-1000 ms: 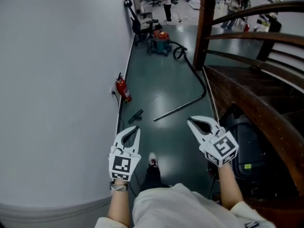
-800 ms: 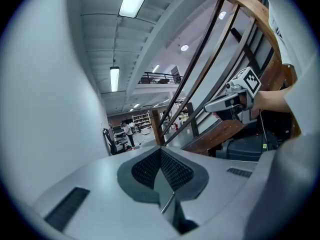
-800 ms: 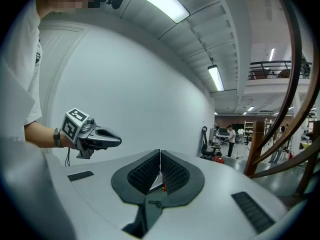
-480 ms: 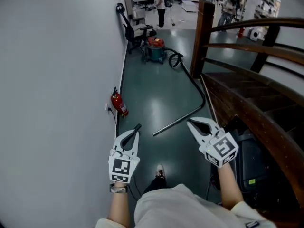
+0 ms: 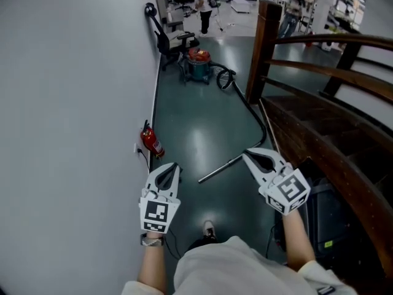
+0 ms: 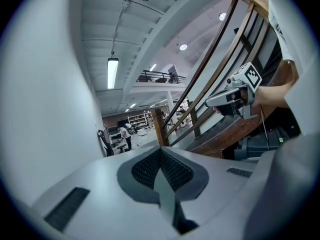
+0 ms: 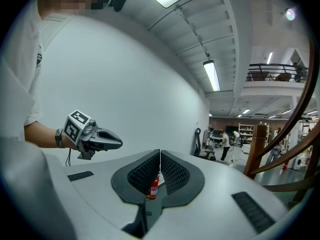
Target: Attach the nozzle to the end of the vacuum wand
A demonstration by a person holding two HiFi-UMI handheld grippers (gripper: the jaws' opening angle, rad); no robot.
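The metal vacuum wand (image 5: 220, 168) lies on the dark green floor, and its black hose (image 5: 256, 112) runs back to a red-and-teal vacuum canister (image 5: 198, 64). No nozzle shows now; the spot where it lay is covered by my left gripper (image 5: 174, 166). That gripper is shut and empty, held level just left of the wand's near end. My right gripper (image 5: 246, 156) is shut and empty too, just right of that end. Each gripper view shows the other gripper: the right gripper (image 6: 234, 95) and the left gripper (image 7: 95, 137), with the viewing gripper's own jaws closed together.
A grey wall runs along the left, with a red fire extinguisher (image 5: 150, 142) at its foot. A wooden staircase with a post (image 5: 263, 48) and rails fills the right. A dark case (image 5: 326, 221) stands below it. An office chair (image 5: 166, 39) and people (image 5: 200, 5) are far ahead.
The view has advanced down the corridor: wand, extinguisher and canister sit nearer. The small black nozzle on the floor has slipped behind the left gripper. Both grippers stay shut.
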